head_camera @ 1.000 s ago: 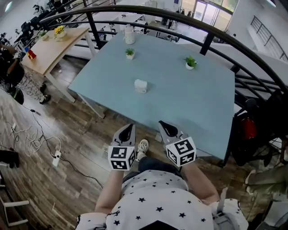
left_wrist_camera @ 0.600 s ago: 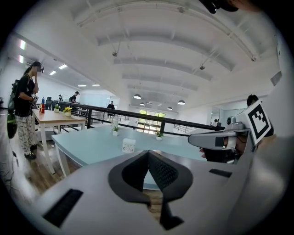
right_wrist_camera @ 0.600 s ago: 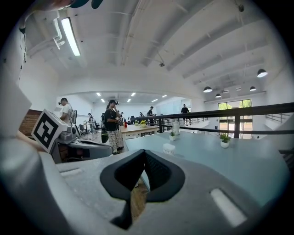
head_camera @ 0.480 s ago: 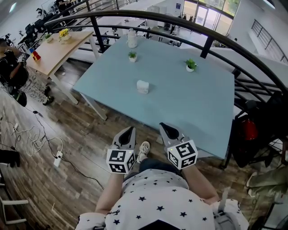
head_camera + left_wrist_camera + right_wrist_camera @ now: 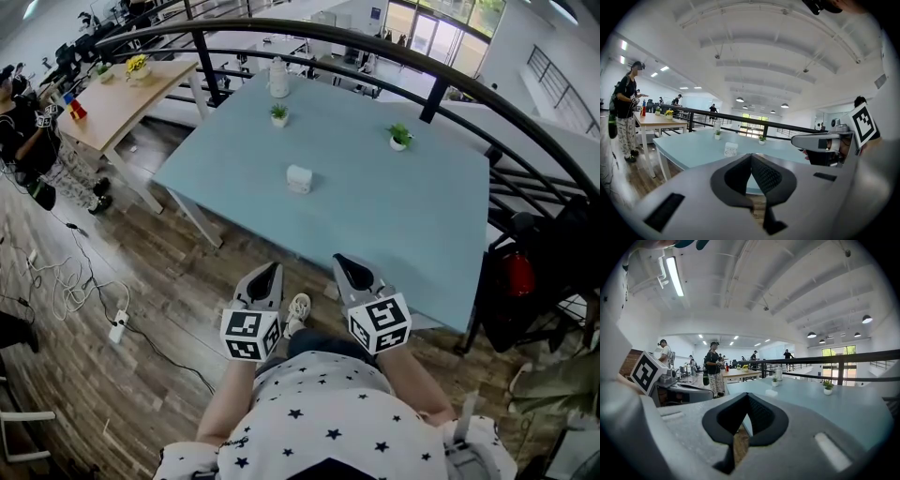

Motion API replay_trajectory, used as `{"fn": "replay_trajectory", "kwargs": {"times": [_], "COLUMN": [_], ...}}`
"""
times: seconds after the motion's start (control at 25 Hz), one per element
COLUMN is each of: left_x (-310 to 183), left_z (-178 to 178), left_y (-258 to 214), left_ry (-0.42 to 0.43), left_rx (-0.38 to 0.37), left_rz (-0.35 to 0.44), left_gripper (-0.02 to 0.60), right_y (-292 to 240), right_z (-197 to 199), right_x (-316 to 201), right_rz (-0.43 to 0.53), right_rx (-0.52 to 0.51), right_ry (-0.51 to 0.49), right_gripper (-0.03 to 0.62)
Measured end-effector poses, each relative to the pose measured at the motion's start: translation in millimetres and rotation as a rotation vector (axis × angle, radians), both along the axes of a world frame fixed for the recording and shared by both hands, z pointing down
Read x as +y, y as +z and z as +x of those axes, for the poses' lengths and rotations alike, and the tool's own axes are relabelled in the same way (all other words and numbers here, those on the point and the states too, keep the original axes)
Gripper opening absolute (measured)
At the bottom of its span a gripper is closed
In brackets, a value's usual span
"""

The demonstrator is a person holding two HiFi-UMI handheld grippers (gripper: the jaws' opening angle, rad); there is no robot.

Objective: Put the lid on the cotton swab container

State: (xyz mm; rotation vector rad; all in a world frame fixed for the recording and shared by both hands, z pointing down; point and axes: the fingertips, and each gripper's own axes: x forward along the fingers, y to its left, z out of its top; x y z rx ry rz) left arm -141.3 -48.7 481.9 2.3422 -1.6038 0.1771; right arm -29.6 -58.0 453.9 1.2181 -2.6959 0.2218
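Note:
The cotton swab container (image 5: pixel 299 179) is a small white box in the middle of the light blue table (image 5: pixel 422 225). It is too far off to tell the lid from the box. In the head view my left gripper (image 5: pixel 273 269) and right gripper (image 5: pixel 340 259) are side by side over the wooden floor, short of the table's near edge. Both are shut and empty. The left gripper view shows its jaws (image 5: pixel 751 155) pressed together, with the container (image 5: pixel 731 149) far ahead. In the right gripper view the jaws (image 5: pixel 748 395) are also together, and the container (image 5: pixel 771 393) is small and distant.
Two small potted plants (image 5: pixel 279 114) (image 5: pixel 399 137) and a white bottle (image 5: pixel 278 79) stand at the table's far side. A black railing (image 5: pixel 450 80) curves behind and to the right. To the left are a wooden table (image 5: pixel 112 98) and a person (image 5: pixel 23 131). Cables (image 5: pixel 70 281) lie on the floor.
Hardly anything differs. The head view has shifted slightly, and both grippers stay shut, side by side in front of the table.

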Motion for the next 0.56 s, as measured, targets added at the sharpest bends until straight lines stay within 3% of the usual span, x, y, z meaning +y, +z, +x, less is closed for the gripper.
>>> {"fn": "replay_trajectory", "kwargs": {"times": [0.56], "left_x": [-6.6], "left_z": [2.1], "left_y": [1.2], "left_ry": [0.009], "left_rx": [0.0], "left_rz": [-0.009], "left_gripper": [0.004], "right_y": [1.8], "right_z": [-1.1], "right_x": [-7.8], "right_rz": [-0.01], "right_rx": [-0.002], "right_ry": [-0.006], "right_gripper": [0.005]}}
